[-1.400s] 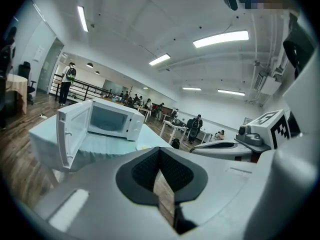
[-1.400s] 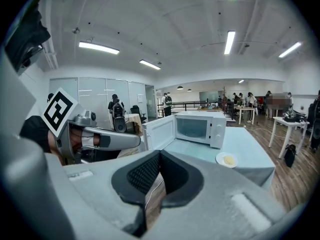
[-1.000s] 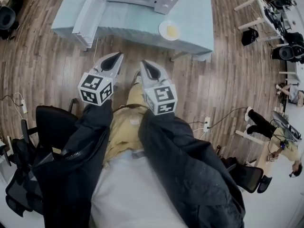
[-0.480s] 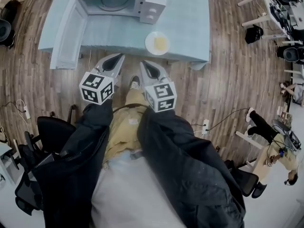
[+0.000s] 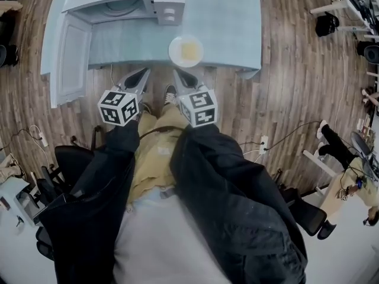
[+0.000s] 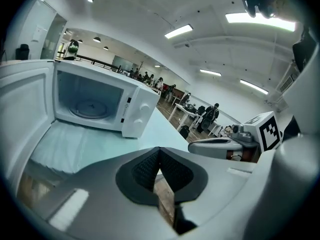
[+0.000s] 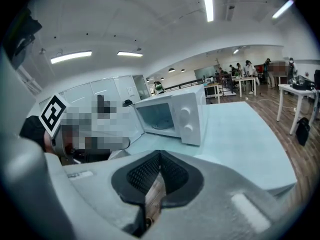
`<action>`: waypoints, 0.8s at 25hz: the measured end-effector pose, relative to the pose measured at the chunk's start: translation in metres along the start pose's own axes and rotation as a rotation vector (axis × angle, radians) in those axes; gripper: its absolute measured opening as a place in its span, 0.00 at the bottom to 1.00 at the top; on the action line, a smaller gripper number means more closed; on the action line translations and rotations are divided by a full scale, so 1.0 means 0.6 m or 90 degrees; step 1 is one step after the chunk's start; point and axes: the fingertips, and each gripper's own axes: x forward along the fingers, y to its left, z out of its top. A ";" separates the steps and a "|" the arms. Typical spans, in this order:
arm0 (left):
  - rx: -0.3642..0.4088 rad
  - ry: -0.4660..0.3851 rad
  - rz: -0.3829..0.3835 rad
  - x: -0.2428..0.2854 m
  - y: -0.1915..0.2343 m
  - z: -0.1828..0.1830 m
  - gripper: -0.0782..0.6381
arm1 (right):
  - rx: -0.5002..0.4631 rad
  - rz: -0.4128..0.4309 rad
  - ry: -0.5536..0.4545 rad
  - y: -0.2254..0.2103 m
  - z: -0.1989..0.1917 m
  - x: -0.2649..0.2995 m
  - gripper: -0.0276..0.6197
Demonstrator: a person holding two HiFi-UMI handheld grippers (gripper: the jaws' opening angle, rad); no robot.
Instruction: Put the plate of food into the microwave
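A white plate with yellow food (image 5: 186, 50) sits near the front edge of the light-blue table (image 5: 237, 22). To its left stands the white microwave (image 5: 121, 5) with its door (image 5: 70, 58) swung open and the turntable showing (image 6: 90, 106). My left gripper (image 5: 144, 72) and right gripper (image 5: 177, 73) are side by side over the floor, just short of the table edge. Both are shut and hold nothing. The plate lies just beyond the right gripper's tip. The right gripper view shows the microwave (image 7: 172, 115) but not the plate.
Black office chairs (image 5: 68, 158) stand at my lower left. A power strip (image 5: 264, 144) and cables lie on the wooden floor to the right. Desks, bags and seated people (image 5: 349, 182) fill the right side. The microwave door juts out past the table's left front.
The table, microwave and plate have slid down the head view, closer to me. Both grippers stay shut, now almost at the table edge.
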 end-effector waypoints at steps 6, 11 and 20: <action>-0.008 0.037 -0.005 0.039 0.004 -0.017 0.11 | 0.016 0.000 0.015 -0.020 -0.016 0.010 0.04; -0.002 0.057 -0.022 0.061 0.009 -0.019 0.11 | 0.050 -0.020 0.020 -0.046 -0.033 0.019 0.04; -0.004 0.120 -0.045 0.095 0.020 -0.065 0.11 | 0.117 -0.074 0.076 -0.091 -0.101 0.041 0.04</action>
